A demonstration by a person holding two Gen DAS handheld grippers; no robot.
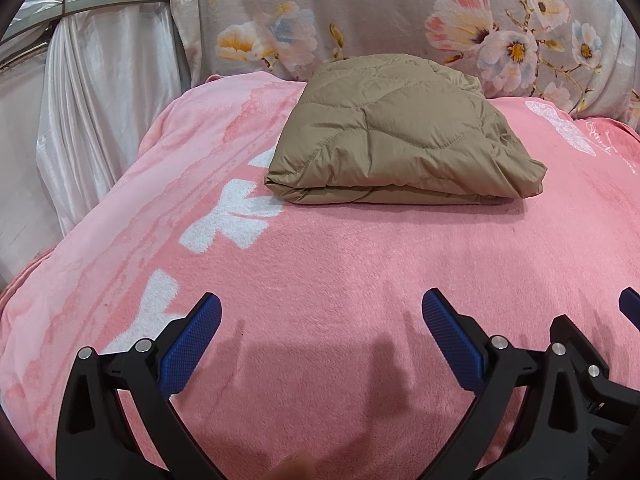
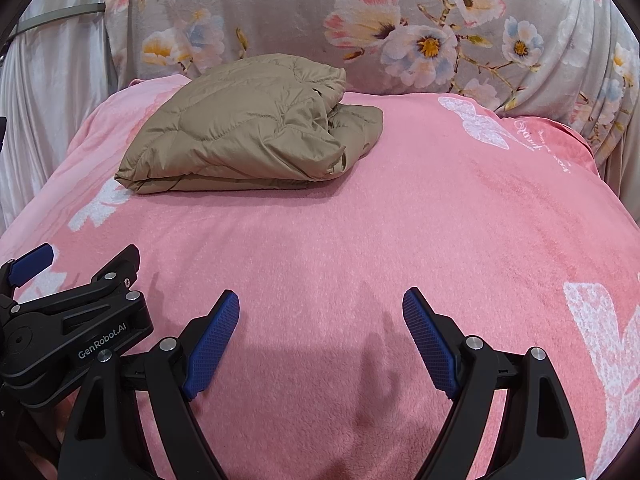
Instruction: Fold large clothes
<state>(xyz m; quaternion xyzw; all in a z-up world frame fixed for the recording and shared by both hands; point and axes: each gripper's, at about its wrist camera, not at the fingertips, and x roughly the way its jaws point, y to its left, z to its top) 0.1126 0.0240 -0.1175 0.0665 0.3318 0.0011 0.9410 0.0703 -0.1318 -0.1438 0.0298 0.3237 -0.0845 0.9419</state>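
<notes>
Left wrist view, near field: left gripper (image 1: 320,328), jaws spread wide, nothing between them, poised over the blanket (image 1: 340,264). At 3 o'clock, the right gripper's blue pad tip, cut off by the frame edge.

Right wrist view, near field: right gripper (image 2: 320,332), jaws likewise wide and empty; left gripper's body at 9 o'clock, just beside it.

Middle field: bare pink blanket with white motifs, well apart from both sets of pads.

Far field: jacket (image 1: 400,136), tan, quilted, lying at 12 o'clock in the left view and 11 o'clock in the right (image 2: 244,128). It sits as a compact layered bundle; folding looks complete or nearly so. The right end is bunched and looser.

Beyond: floral cloth (image 1: 380,12) at 12; curtain (image 1: 100,92) at 10.

Handling note: if any tidying remains, judge it best to press the loose right end flat, both grippers working together, avoiding a pull on the top layer.

Not legible: the jacket's far side, sleeves, any zip; small script on the blanket at 2 o'clock.
</notes>
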